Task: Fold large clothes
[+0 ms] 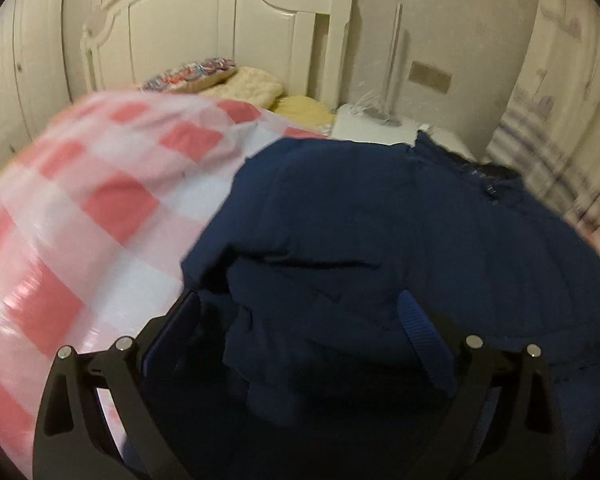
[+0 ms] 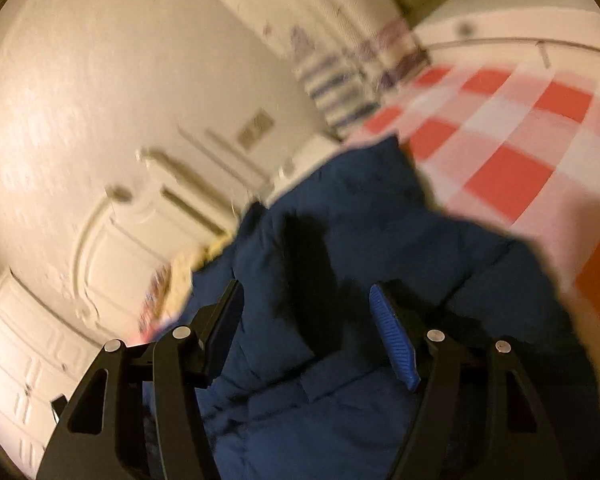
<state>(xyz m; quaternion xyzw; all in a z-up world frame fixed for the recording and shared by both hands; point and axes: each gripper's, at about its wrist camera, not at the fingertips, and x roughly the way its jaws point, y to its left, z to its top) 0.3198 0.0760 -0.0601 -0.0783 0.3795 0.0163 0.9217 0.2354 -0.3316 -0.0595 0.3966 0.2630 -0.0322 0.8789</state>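
Through my left wrist camera I see the navy garment [image 1: 400, 232] heaped on the bed's pink-and-white checked sheet [image 1: 100, 200], filling the lower right of the view. My left hand-held gripper [image 1: 300, 320] has its fingers spread wide, and a thick bunch of the navy fabric sits between them, draped over the gap. The blue ribbed pad [image 1: 424, 340] on the right finger lies against the cloth, while the left pad is mostly in shadow, so I cannot tell whether this gripper is actually pinching the fabric or only has it lying between the fingers.

Behind the garment stands the cream headboard [image 1: 220, 32], with a cream pillow [image 1: 252, 84] and a patterned cushion [image 1: 192, 74] at its foot. A white nightstand [image 1: 364, 124] sits just beside the bed, and a striped curtain [image 1: 540, 152] hangs at the right.

My right wrist camera is tilted and blurred. My right hand-held gripper [image 2: 306, 320] stands fairly wide, with the navy garment [image 2: 340, 240] running up between the fingers. The blue pad [image 2: 392, 344] on the right finger is bare and apart from the cloth, so nothing is clamped here. The checked sheet [image 2: 500, 140] spreads beyond the garment at the upper right.
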